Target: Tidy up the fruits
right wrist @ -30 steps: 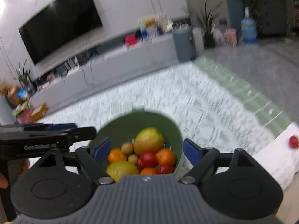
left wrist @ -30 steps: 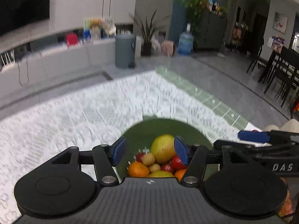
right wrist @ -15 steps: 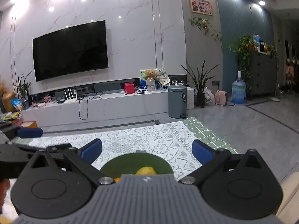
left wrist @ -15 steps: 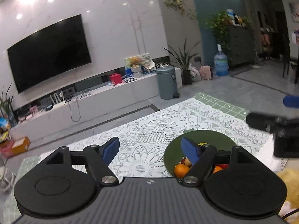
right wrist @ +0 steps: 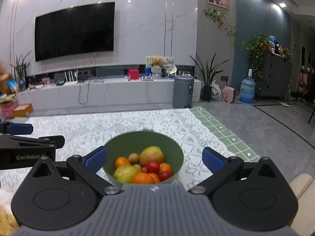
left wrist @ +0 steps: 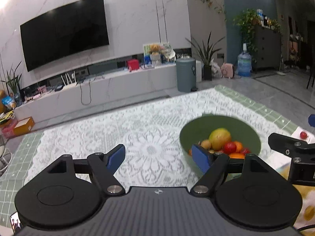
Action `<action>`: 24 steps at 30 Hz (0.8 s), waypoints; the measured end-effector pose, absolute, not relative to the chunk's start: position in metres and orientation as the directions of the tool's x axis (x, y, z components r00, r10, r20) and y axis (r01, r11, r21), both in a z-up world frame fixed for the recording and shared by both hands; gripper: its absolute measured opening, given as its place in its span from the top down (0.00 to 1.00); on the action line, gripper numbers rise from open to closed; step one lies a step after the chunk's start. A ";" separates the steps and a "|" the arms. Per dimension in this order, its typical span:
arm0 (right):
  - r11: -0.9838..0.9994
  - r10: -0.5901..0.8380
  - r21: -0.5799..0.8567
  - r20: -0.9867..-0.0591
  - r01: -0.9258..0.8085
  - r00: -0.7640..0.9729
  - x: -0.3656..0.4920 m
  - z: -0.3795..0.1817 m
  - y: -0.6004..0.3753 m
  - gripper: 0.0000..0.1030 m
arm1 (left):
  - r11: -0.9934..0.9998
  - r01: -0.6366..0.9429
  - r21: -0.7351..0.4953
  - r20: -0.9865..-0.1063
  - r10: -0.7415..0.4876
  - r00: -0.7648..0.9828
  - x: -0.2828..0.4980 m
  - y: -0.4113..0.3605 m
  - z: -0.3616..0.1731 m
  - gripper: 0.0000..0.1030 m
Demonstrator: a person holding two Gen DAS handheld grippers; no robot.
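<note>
Both grippers — left gripper [left wrist: 158, 156], right gripper [right wrist: 154, 160] — gape wide, empty; one green bowl [right wrist: 126, 143] of fruit at twelve o'clock.

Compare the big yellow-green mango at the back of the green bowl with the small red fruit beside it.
The big yellow-green mango is the largest fruit in the green bowl; the small red fruit is far smaller. The mango is oval and yellow-green with an orange blush; the red fruit is round, glossy and plain red. The mango sits further back, the red fruit in front. Both rest on the pile.
</note>
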State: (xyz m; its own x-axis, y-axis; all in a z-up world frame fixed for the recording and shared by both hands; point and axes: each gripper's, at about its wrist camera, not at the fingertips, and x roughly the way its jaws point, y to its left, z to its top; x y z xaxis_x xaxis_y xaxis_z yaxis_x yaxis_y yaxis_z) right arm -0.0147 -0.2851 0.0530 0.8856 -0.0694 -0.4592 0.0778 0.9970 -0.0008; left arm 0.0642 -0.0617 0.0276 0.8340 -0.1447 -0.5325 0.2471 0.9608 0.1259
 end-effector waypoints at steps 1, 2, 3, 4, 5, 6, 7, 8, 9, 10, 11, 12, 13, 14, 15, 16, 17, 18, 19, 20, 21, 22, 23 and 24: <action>0.997 -0.071 -0.001 -0.468 0.080 0.881 -0.014 0.049 -0.285 0.04 | 0.961 0.243 0.129 -0.538 -0.138 0.831 0.063 -0.061 0.024 0.13; 0.997 -0.072 0.000 -0.474 0.082 0.878 -0.014 0.045 -0.285 0.04 | 0.962 0.241 0.131 -0.542 -0.134 0.830 0.062 -0.061 0.020 0.13; 0.996 -0.075 0.001 -0.478 0.086 0.875 -0.014 0.041 -0.285 0.04 | 0.962 0.240 0.133 -0.544 -0.131 0.829 0.060 -0.059 0.017 0.13; 0.996 -0.081 -0.001 -0.481 0.092 0.873 -0.013 0.037 -0.286 0.04 | 0.962 0.238 0.135 -0.546 -0.128 0.828 0.060 -0.060 0.015 0.13; 0.995 -0.086 -0.006 -0.484 0.095 0.871 -0.013 0.034 -0.285 0.04 | 0.962 0.238 0.137 -0.547 -0.127 0.828 0.059 -0.059 0.013 0.13; 0.995 -0.091 -0.012 -0.489 0.097 0.867 -0.012 0.030 -0.285 0.04 | 0.962 0.237 0.138 -0.548 -0.125 0.827 0.059 -0.059 0.012 0.13; 0.995 -0.093 -0.014 -0.491 0.099 0.866 -0.012 0.028 -0.285 0.04 | 0.962 0.236 0.139 -0.548 -0.124 0.827 0.058 -0.059 0.011 0.13; 0.995 -0.092 -0.012 -0.491 0.099 0.866 -0.012 0.025 -0.285 0.04 | 0.962 0.235 0.139 -0.548 -0.124 0.827 0.058 -0.059 0.010 0.13; 0.995 -0.092 -0.011 -0.490 0.100 0.867 -0.012 0.024 -0.285 0.04 | 0.962 0.234 0.139 -0.548 -0.122 0.828 0.057 -0.059 0.009 0.13; 0.995 -0.092 -0.008 -0.490 0.101 0.867 -0.011 0.023 -0.286 0.04 | 0.962 0.233 0.141 -0.547 -0.120 0.829 0.057 -0.059 0.009 0.13; 0.995 -0.090 -0.004 -0.490 0.101 0.867 -0.009 0.023 -0.287 0.04 | 0.962 0.232 0.143 -0.546 -0.119 0.829 0.058 -0.060 0.008 0.13; 0.995 -0.087 0.002 -0.488 0.101 0.868 -0.009 0.022 -0.288 0.04 | 0.962 0.233 0.145 -0.547 -0.118 0.829 0.058 -0.060 0.007 0.13; 0.995 -0.085 0.007 -0.486 0.101 0.870 -0.010 0.021 -0.289 0.04 | 0.961 0.233 0.147 -0.548 -0.117 0.828 0.058 -0.060 0.007 0.13; 0.995 -0.085 0.009 -0.485 0.102 0.871 -0.010 0.021 -0.288 0.04 | 0.961 0.232 0.148 -0.550 -0.115 0.827 0.058 -0.060 0.006 0.13; 0.995 -0.085 0.013 -0.481 0.104 0.872 -0.010 0.021 -0.289 0.04 | 0.961 0.232 0.149 -0.552 -0.114 0.826 0.059 -0.060 0.005 0.13; 0.995 -0.083 0.015 -0.480 0.103 0.873 -0.010 0.021 -0.289 0.04 | 0.961 0.232 0.148 -0.555 -0.114 0.824 0.059 -0.060 0.005 0.13; 0.995 -0.082 0.016 -0.481 0.102 0.873 -0.009 0.021 -0.289 0.04 | 0.961 0.233 0.148 -0.557 -0.114 0.823 0.060 -0.060 0.004 0.13; 0.995 -0.082 0.016 -0.483 0.103 0.872 -0.007 0.021 -0.289 0.04 | 0.961 0.233 0.148 -0.559 -0.113 0.821 0.060 -0.060 0.004 0.13; 0.995 -0.082 0.016 -0.483 0.103 0.872 -0.007 0.021 -0.289 0.04 | 0.961 0.233 0.148 -0.561 -0.113 0.820 0.061 -0.061 0.004 0.13; 0.995 -0.081 0.015 -0.484 0.101 0.871 -0.007 0.021 -0.289 0.04 | 0.961 0.234 0.149 -0.561 -0.113 0.820 0.060 -0.061 0.004 0.13; 0.995 -0.081 0.015 -0.484 0.101 0.871 -0.007 0.020 -0.289 0.04 | 0.961 0.235 0.149 -0.562 -0.113 0.819 0.060 -0.061 0.004 0.13; 0.995 -0.081 0.015 -0.484 0.101 0.871 -0.007 0.020 -0.289 0.04 | 0.960 0.236 0.148 -0.562 -0.115 0.819 0.060 -0.061 0.005 0.13; 0.995 -0.080 0.015 -0.485 0.100 0.871 -0.007 0.020 -0.289 0.04 | 0.960 0.237 0.147 -0.562 -0.116 0.819 0.060 -0.061 0.005 0.13; 0.995 -0.078 0.016 -0.487 0.098 0.870 -0.006 0.020 -0.289 0.04 | 0.960 0.236 0.147 -0.562 -0.115 0.819 0.059 -0.061 0.005 0.13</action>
